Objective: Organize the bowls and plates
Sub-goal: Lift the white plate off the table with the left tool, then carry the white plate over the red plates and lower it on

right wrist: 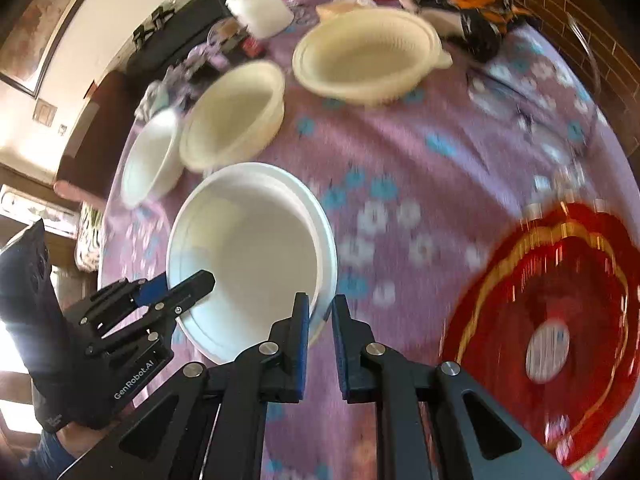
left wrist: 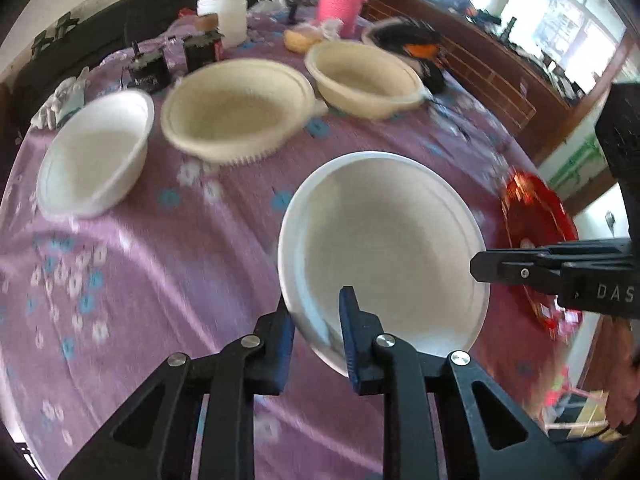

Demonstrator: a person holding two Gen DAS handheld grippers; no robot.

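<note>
A white bowl (left wrist: pixel 384 240) is sharp in both views while the table behind it is blurred. My left gripper (left wrist: pixel 316 304) is shut on its near rim, one blue pad outside the wall and one inside. My right gripper (right wrist: pixel 320 300) is shut on the opposite rim of the same white bowl (right wrist: pixel 252 248). Each gripper shows in the other's view: the right gripper (left wrist: pixel 478 268) at the bowl's right edge, the left gripper (right wrist: pixel 196 280) at its left edge. A second white bowl (left wrist: pixel 96 156) and two cream bowls (left wrist: pixel 236 112) (left wrist: pixel 364 80) stand farther back. A red plate (right wrist: pixel 552 320) lies to the right.
A purple flowered cloth (left wrist: pixel 160 260) covers the round table. At the far edge stand a white tub (left wrist: pixel 224 12), a pink container (left wrist: pixel 340 0), small dark boxes (left wrist: pixel 148 72) and a black and orange bundle (left wrist: pixel 420 44). A wooden bench (left wrist: pixel 492 72) runs behind.
</note>
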